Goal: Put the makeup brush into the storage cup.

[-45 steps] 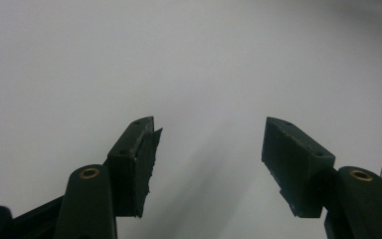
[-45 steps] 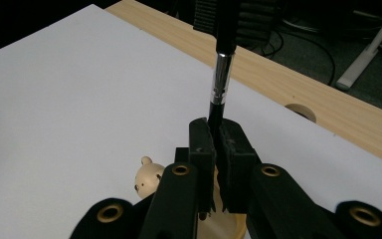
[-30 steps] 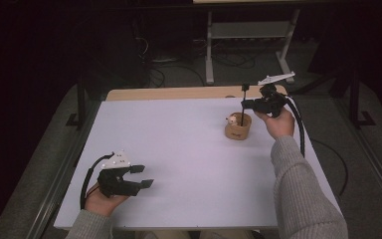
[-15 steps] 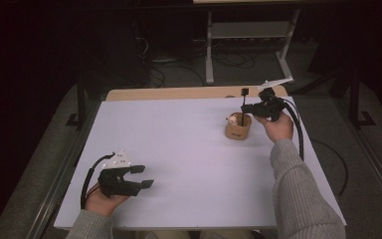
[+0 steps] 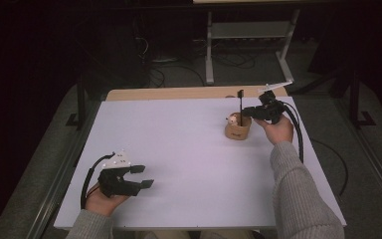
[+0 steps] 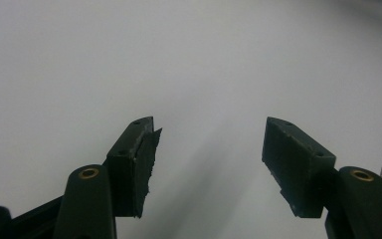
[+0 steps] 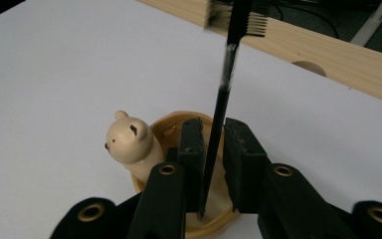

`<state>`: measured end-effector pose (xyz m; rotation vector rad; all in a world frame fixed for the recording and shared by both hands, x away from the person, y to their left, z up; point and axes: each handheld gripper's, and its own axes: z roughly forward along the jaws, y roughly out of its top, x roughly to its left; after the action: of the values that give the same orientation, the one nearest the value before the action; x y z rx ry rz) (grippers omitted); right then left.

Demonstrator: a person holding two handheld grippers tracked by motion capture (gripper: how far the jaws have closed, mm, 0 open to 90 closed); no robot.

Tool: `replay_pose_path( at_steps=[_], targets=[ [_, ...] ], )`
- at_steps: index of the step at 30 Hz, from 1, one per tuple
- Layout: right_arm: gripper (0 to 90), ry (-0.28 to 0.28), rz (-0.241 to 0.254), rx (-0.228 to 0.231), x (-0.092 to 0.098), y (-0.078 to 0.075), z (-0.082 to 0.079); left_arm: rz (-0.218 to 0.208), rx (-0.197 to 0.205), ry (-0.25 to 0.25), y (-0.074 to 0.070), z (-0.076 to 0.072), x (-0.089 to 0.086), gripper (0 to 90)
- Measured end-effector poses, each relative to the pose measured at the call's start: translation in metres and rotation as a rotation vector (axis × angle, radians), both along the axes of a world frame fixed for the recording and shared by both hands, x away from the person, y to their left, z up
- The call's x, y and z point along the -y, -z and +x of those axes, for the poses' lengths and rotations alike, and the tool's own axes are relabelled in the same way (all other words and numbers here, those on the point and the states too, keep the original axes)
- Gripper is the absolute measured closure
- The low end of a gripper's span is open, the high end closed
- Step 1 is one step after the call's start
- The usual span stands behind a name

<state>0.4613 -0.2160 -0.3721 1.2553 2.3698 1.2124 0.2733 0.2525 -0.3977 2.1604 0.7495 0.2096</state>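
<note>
Brush (image 7: pixel 227 79) stands upright between the right gripper (image 7: pixel 213 149) jaws, clamped, its lower end inside the wooden cup (image 5: pixel 238 130) with the bear figure (image 7: pixel 129 143), near the tabletop (image 5: pixel 189 149) far right corner. Left gripper (image 5: pixel 140 177) sits wide apart, holding nothing, by the near left corner.

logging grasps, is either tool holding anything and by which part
The right tool grips the thin black brush low on its handle, over the wooden cup. The left tool holds nothing.
</note>
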Motion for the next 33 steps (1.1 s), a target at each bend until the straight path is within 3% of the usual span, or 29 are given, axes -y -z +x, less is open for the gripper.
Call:
replay_pose_path(
  at_steps=[33],
  targets=[
    [57.0,-0.031,0.032,0.057,0.015,-0.013,-0.031,0.002,0.003,-0.017,-0.001,0.001,-0.002,35.1]
  ],
)
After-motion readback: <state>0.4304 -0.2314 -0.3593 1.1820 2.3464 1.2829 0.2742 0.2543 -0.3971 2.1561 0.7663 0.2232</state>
